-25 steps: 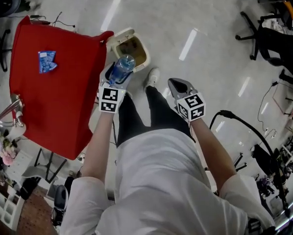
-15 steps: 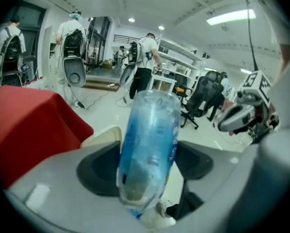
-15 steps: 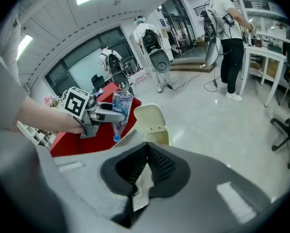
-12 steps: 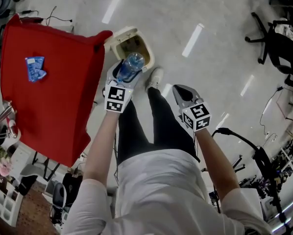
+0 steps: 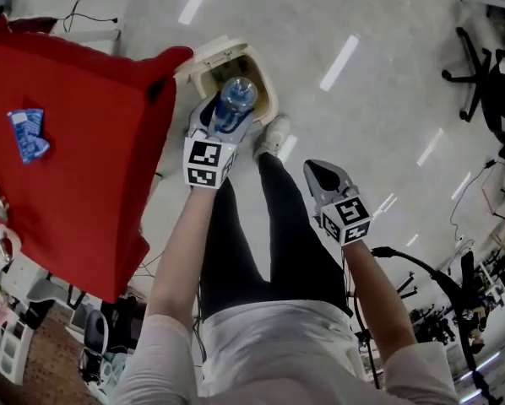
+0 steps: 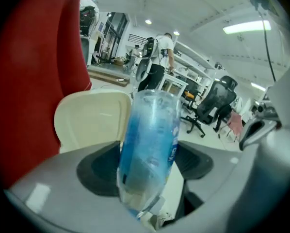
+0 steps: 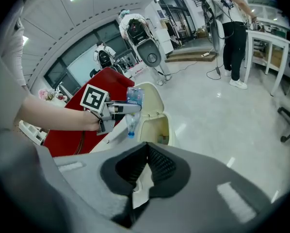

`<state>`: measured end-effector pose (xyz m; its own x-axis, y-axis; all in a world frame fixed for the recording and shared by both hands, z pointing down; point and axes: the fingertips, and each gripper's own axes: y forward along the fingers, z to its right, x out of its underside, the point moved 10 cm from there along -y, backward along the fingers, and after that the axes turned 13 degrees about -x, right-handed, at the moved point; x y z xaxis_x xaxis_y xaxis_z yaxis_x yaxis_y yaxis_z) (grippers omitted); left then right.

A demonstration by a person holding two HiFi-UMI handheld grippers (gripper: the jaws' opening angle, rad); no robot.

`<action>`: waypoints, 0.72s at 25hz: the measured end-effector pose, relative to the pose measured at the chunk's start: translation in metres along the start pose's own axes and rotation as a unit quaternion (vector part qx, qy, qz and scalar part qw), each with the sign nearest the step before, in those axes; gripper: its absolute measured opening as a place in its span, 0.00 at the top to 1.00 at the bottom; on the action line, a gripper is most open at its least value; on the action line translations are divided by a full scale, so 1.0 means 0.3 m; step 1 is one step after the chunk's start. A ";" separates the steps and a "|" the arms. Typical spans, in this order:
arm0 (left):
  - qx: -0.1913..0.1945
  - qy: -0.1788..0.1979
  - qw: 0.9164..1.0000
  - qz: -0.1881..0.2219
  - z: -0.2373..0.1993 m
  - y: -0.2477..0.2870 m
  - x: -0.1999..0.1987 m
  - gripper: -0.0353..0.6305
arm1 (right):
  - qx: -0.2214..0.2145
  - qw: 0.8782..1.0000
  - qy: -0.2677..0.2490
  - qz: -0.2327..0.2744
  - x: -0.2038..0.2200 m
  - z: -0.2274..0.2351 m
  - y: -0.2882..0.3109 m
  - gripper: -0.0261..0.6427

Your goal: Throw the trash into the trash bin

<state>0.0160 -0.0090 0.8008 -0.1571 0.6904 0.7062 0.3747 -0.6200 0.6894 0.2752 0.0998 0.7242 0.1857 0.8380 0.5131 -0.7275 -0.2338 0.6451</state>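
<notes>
My left gripper [image 5: 221, 123] is shut on a clear plastic bottle with a blue label [image 5: 234, 101], holding it upright over the open mouth of the cream trash bin [image 5: 259, 81]. In the left gripper view the bottle [image 6: 151, 144] stands between the jaws, with the bin's raised lid [image 6: 91, 118] behind it. My right gripper [image 5: 323, 175] hangs shut and empty above the floor, to the right of the person's leg. From the right gripper view, the left gripper [image 7: 117, 108], the bottle [image 7: 131, 114] and the bin [image 7: 158, 126] show beyond the shut jaws.
A red-covered table [image 5: 75, 159] stands left of the bin, with a blue packet [image 5: 26, 133] lying on it. The person's shoe [image 5: 272, 137] is just beside the bin. Office chairs [image 5: 493, 83] and cables sit at the right; a person [image 7: 232, 28] stands farther off.
The left gripper has carried the bottle forward from beside the bin to over its opening. The right gripper has stayed shut and moved little.
</notes>
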 end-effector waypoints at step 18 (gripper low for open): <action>-0.018 -0.046 0.998 -0.028 -0.065 0.195 0.270 0.40 | 0.001 0.999 0.027 -0.030 0.152 0.096 0.117 0.96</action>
<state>0.0073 0.0035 0.9015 -0.0913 0.7544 0.6500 0.3336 -0.5919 0.7338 0.2771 0.1156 0.7866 0.1930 0.8756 0.4428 -0.7145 -0.1839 0.6750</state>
